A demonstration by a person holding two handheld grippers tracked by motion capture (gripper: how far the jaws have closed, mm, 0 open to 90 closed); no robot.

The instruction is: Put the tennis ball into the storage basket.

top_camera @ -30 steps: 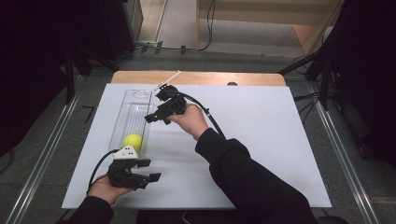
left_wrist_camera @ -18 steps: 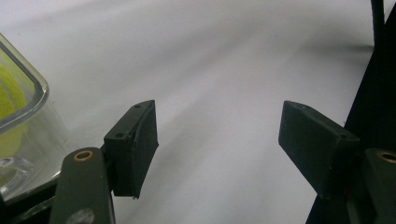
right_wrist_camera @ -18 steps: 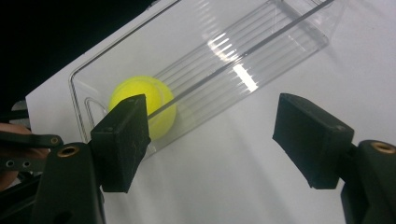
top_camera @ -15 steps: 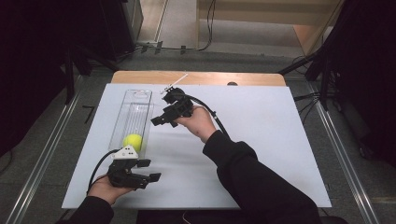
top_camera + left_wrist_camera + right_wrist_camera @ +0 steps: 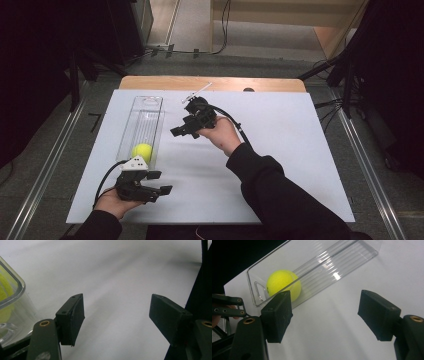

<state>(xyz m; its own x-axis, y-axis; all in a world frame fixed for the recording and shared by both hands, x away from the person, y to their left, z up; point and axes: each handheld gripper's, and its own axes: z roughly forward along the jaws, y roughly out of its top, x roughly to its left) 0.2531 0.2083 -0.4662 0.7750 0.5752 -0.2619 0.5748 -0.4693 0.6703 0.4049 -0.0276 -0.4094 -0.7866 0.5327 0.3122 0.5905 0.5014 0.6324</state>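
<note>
Ball (image 5: 142, 150) lies at the near end of the clear tray (image 5: 145, 107), which rests lengthwise on the white board (image 5: 290, 150) at its left side. In the right gripper view the ball (image 5: 284, 285) sits against the tray's (image 5: 352, 255) end wall, beside the moulded handle slot. The long, ribbed tray floor beyond it is bare.

Right gripper (image 5: 181, 131) hangs above the board, just right of the tray's middle, jaws apart and empty. It is tilted toward the ball, so its camera looks down the tray. This pose suits either a reach for the ball or a pull clear of the tray; which one cannot be judged from the pose alone.

Left gripper (image 5: 159, 189) rests low at the board's near edge, just below the tray's near end, jaws wide and empty. Its own view shows the tray corner (image 5: 11, 290) close at its side. Judged purpose: it waits within reach, ready to steady the light tray if the ball is lifted.
</note>
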